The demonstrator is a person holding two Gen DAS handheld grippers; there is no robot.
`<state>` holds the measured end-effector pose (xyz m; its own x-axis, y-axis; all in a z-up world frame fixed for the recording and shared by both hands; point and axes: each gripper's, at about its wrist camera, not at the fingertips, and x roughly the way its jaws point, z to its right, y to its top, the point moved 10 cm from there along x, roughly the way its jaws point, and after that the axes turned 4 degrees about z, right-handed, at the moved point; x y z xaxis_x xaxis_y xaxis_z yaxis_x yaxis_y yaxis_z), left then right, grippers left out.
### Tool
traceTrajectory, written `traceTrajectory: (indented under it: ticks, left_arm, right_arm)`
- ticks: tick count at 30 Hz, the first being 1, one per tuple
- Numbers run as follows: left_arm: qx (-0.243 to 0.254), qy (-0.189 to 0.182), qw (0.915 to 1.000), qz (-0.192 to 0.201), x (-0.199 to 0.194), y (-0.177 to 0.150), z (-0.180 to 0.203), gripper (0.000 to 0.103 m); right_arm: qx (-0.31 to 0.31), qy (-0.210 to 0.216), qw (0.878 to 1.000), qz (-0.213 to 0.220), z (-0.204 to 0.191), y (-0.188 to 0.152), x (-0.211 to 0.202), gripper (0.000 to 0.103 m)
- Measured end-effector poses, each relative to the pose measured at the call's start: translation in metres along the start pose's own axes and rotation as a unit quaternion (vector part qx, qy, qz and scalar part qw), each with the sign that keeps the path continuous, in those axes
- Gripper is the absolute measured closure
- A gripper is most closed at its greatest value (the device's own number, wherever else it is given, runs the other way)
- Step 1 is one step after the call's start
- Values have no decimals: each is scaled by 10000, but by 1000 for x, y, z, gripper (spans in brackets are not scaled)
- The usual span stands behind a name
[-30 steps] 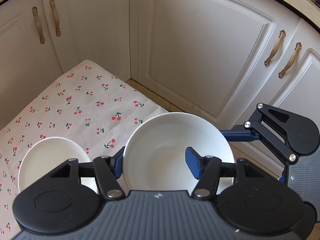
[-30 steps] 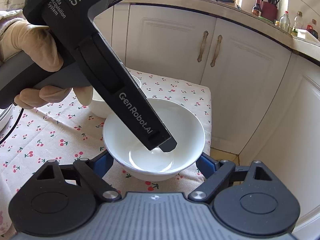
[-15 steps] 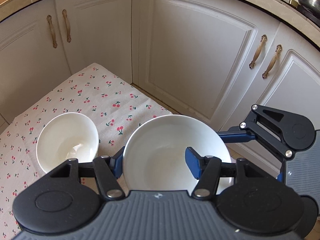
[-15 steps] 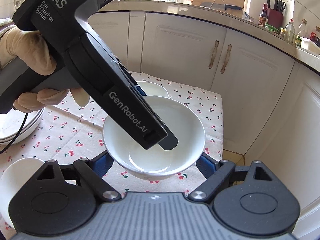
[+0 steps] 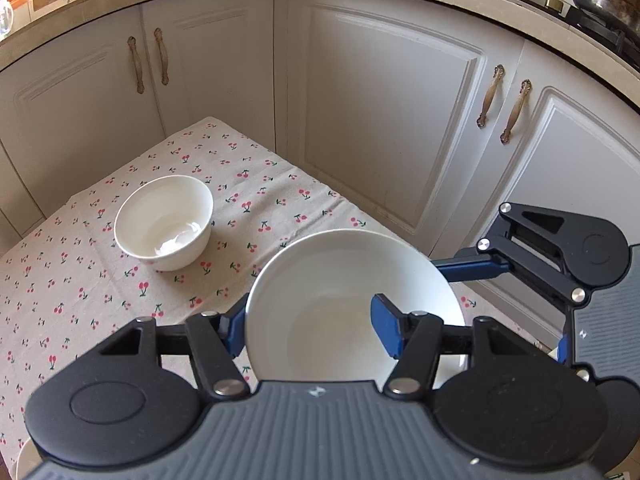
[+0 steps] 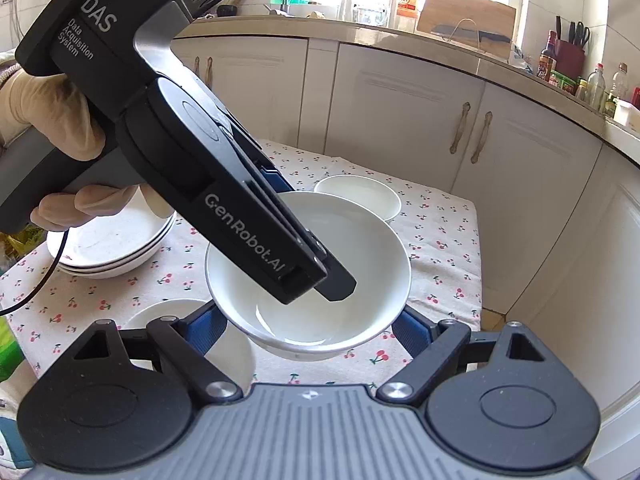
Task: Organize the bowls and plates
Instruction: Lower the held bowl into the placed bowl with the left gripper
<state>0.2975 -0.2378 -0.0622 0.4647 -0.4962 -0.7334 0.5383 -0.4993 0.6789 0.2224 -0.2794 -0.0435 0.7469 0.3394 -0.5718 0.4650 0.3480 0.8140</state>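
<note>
The left gripper [image 5: 310,326] is clamped on the near wall of a white bowl [image 5: 340,280], one blue finger [image 5: 386,330] inside the bowl and the other outside its rim. The right gripper [image 6: 308,320] has its jaws spread wide around the same bowl's outside, the fingers at the wall on either side; whether they actually press it I cannot tell. So the bowl hangs between both tools, lifted clear of the cherry-print cloth [image 5: 260,184].

Further out, ahead and to the left of the left gripper, a smaller bowl [image 5: 162,222] stands alone on the cloth. It looks like the likely nesting spot, and the left hand [image 6: 60,120] is on that side. A stack of plates [image 6: 108,244] sits beyond, at the table's far-left edge in the right camera's view.
</note>
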Motion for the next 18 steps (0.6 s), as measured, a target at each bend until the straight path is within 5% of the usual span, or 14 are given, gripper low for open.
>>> traceTrajectory:
  ticks: [18]
  left_arm:
    - [-394, 102, 9991, -77, -24, -75, -2, 41]
  right_arm:
    - [-275, 443, 9982, -304, -67, -28, -4, 11]
